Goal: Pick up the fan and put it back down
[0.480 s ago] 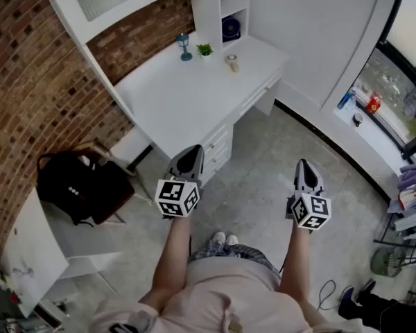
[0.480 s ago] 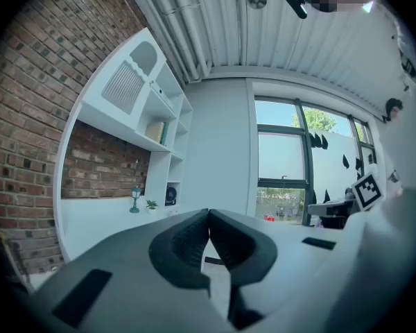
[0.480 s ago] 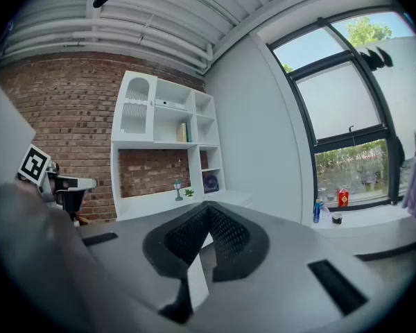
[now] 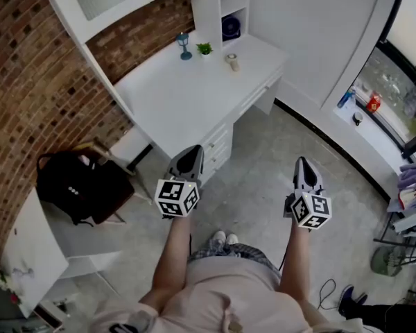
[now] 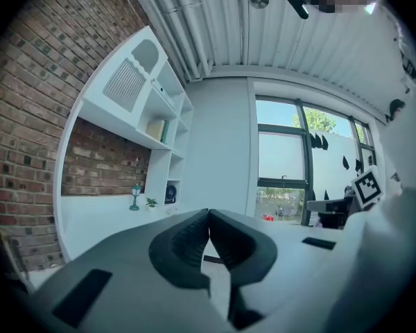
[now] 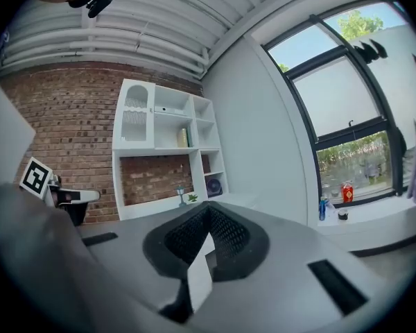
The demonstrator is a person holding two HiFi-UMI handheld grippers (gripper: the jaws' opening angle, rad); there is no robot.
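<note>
Both bare forearms reach forward from the torso, side by side and well apart. The left forearm (image 4: 172, 252) carries the left gripper (image 4: 191, 151), held level with its tip pointing at the near edge of the surface (image 4: 187, 99) and stopping just short of it. In the left gripper view the two dark jaws meet at their tips, with nothing between them. The right forearm (image 4: 297, 259) holds the right gripper (image 4: 304, 164) level too, off to the right of the surface's near corner. Its jaws are likewise pressed together and empty. Each marker cube faces up towards the head camera, the left cube (image 4: 177, 197) and the right cube (image 4: 310, 210).
</note>
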